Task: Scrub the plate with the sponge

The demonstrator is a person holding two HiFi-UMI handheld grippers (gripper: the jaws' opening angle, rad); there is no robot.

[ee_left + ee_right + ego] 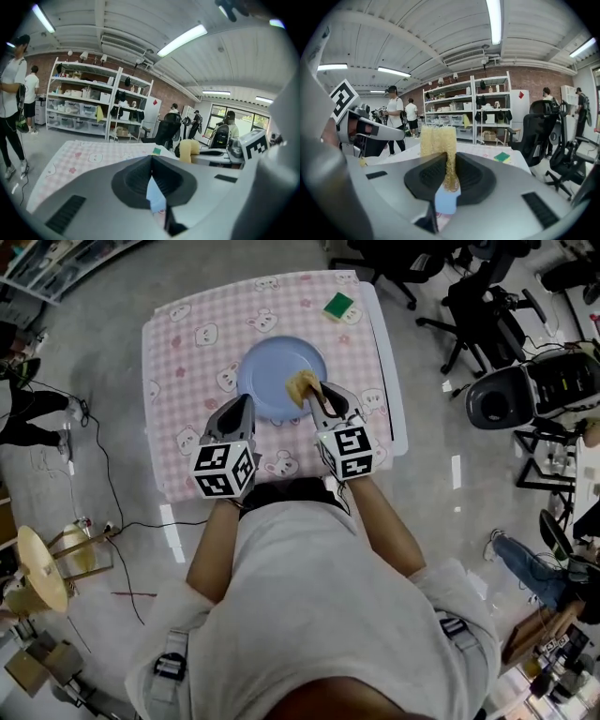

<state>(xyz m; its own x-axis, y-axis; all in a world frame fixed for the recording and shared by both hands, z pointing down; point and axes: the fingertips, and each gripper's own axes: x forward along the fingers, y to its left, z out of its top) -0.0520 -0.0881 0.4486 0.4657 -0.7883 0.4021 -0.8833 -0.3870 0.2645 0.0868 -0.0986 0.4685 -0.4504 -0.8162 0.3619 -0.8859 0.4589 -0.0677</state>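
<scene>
A light blue plate (277, 371) lies in the middle of a table under a pink checked cloth (187, 362). My right gripper (314, 390) is shut on a yellow sponge (302, 385) over the plate's near right part. In the right gripper view the sponge (438, 140) stands up between the pressed jaws, with the plate (447, 202) below. My left gripper (246, 401) is shut on nothing at the plate's near left edge. Its jaws meet in the left gripper view, and a sliver of plate (155, 197) shows beneath.
A green sponge (338, 305) lies at the table's far right corner. Office chairs (487, 306) stand to the right of the table, and cables and a wooden stand (42, 568) are on the floor at the left. Shelves (84, 101) and people stand beyond the table.
</scene>
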